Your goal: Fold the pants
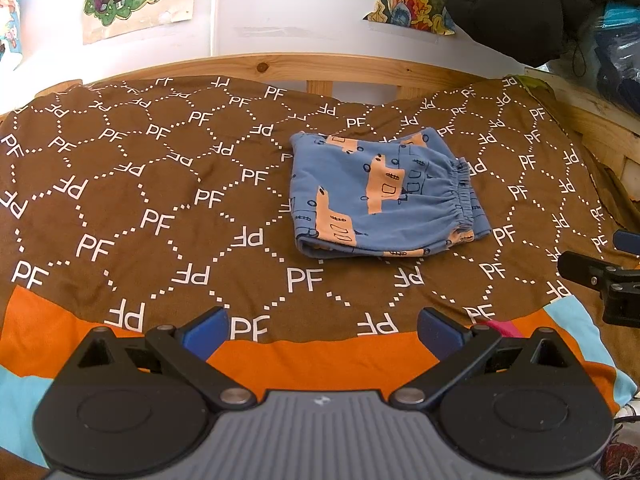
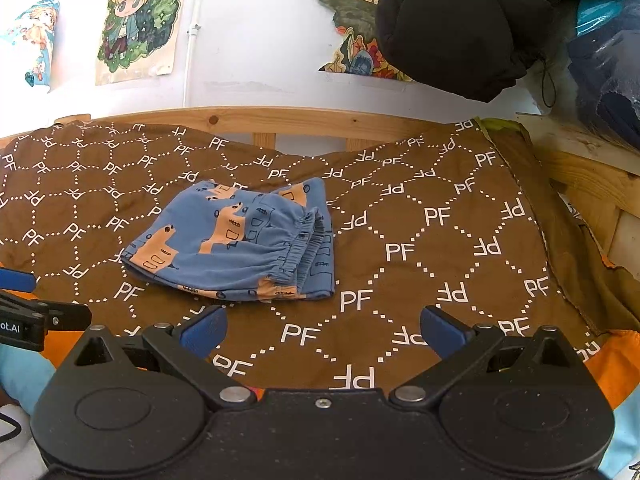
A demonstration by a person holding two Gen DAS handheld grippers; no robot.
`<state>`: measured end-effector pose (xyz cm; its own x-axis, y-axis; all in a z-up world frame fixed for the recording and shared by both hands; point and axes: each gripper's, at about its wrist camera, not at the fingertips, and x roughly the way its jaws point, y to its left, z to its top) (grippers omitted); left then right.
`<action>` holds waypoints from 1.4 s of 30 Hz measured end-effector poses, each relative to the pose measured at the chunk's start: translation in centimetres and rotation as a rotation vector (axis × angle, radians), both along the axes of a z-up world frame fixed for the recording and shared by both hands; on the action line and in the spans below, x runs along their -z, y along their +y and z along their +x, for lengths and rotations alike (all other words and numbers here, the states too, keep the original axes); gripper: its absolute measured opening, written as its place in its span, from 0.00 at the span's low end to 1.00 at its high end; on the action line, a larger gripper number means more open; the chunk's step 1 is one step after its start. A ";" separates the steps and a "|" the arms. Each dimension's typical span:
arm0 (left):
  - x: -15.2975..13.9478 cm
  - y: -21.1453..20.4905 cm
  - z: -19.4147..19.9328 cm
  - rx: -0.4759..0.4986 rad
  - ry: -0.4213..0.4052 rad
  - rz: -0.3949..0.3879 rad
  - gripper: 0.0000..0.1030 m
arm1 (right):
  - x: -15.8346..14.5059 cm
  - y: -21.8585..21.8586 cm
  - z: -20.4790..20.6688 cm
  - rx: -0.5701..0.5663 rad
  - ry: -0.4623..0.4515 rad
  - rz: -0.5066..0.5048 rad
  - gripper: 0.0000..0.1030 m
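Note:
Small blue pants with orange vehicle prints lie folded into a compact bundle on the brown "PF" blanket. The elastic waistband faces right. They also show in the right wrist view. My left gripper is open and empty, held back near the blanket's orange border, well short of the pants. My right gripper is open and empty, just in front of the pants' near edge. The right gripper's finger shows at the right edge of the left wrist view.
A wooden bed rail runs along the far edge below a white wall with posters. A black jacket hangs at the upper right. A wooden frame borders the right side. The left gripper's finger shows at the left edge.

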<state>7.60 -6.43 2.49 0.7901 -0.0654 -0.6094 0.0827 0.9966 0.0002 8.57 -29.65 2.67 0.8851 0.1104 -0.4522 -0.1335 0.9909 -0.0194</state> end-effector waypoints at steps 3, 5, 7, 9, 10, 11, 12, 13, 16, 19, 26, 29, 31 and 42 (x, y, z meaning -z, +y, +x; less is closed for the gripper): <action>0.0 0.0 0.0 0.001 0.000 0.001 1.00 | 0.0 0.0 0.0 -0.001 0.000 0.000 0.99; 0.0 0.0 0.0 0.000 0.000 0.003 1.00 | 0.0 0.0 0.0 -0.003 0.001 0.001 0.99; 0.0 0.0 0.0 -0.002 0.002 0.002 1.00 | 0.0 0.1 0.0 -0.005 0.002 -0.001 0.99; 0.1 0.0 0.0 -0.004 0.002 0.001 1.00 | 0.1 0.2 0.0 -0.009 0.003 -0.004 0.99; 0.1 0.0 0.0 -0.004 0.002 0.001 1.00 | 0.1 0.3 0.0 -0.010 0.003 -0.005 0.99; 0.1 0.0 0.0 -0.004 0.002 0.002 1.00 | 0.1 0.2 0.0 -0.011 0.003 -0.006 0.99; 0.1 0.0 0.0 -0.003 0.002 0.002 1.00 | 0.1 0.2 0.0 -0.011 0.004 -0.006 0.99; 0.1 0.0 0.0 -0.003 0.002 0.001 1.00 | 0.1 0.3 0.0 -0.011 0.004 -0.006 0.99; 0.1 0.0 0.0 -0.003 0.002 0.001 1.00 | 0.1 0.3 0.0 -0.010 0.004 -0.006 0.99; 0.1 0.0 0.0 -0.004 0.002 0.001 1.00 | 0.1 0.3 0.0 -0.010 0.004 -0.006 0.99; 0.1 0.0 0.0 -0.005 0.002 0.003 1.00 | 0.1 0.2 0.0 -0.010 0.005 -0.005 0.99; 0.1 0.0 0.0 -0.006 0.002 0.004 1.00 | 0.1 0.2 0.0 -0.010 0.005 -0.006 0.99; 0.1 0.0 0.0 -0.006 0.002 0.004 1.00 | 0.1 0.2 0.0 -0.010 0.005 -0.006 0.99; 0.1 0.1 0.0 -0.003 0.004 0.001 1.00 | 0.1 0.3 0.0 -0.009 0.005 -0.006 0.99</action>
